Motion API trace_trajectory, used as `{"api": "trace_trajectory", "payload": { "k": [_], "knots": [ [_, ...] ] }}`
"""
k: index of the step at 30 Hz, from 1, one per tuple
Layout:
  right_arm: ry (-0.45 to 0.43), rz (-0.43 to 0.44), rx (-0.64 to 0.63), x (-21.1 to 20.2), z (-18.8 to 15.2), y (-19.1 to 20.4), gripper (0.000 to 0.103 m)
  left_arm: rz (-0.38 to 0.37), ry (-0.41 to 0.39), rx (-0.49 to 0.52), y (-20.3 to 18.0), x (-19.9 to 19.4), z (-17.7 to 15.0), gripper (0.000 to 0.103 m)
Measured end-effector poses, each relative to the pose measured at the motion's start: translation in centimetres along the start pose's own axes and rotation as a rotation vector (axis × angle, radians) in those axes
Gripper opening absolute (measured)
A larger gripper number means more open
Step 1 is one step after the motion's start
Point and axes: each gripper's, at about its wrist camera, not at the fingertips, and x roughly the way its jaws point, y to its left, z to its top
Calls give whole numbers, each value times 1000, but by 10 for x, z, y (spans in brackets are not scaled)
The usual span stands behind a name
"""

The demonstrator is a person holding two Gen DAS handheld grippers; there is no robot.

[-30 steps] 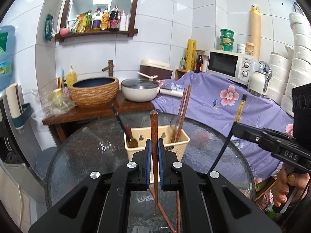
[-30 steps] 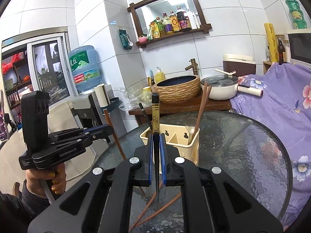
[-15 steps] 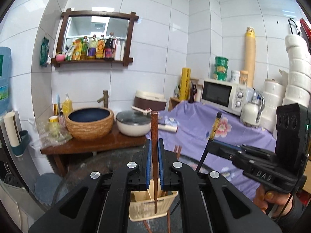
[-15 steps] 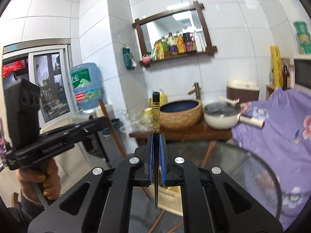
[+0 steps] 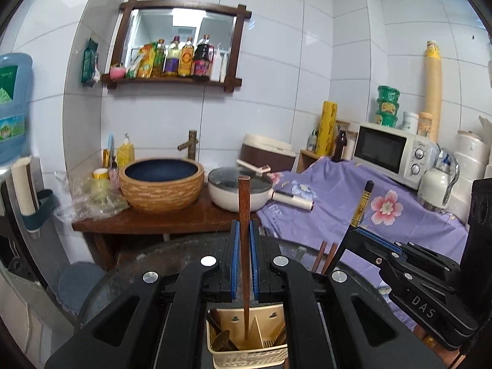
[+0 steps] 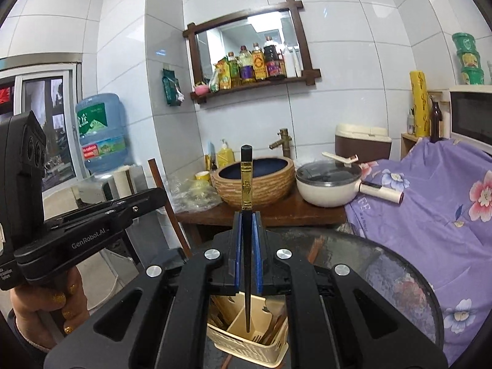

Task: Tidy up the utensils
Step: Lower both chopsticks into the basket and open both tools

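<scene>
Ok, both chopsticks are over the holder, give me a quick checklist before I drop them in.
1. Left gripper clamped on brown chopstick: ok.
2. Right gripper clamped on black chopstick: ok.
3. Brown tip over the cream utensil holder: ok, it points into an inner compartment.
4. Black tip over the holder: ok.
5. Both aimed at the same compartment: cannot tell.
6. Tips clear of the holder floor: cannot tell.
</scene>
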Motion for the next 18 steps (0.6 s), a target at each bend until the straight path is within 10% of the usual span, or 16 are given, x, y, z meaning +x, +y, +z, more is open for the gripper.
{"api": "trace_trajectory", "payload": {
  "k": [18],
  "knots": [
    [141,-41,37,45,-66,-22,8,17,165,-4,7,50,-65,6]
  ]
}}
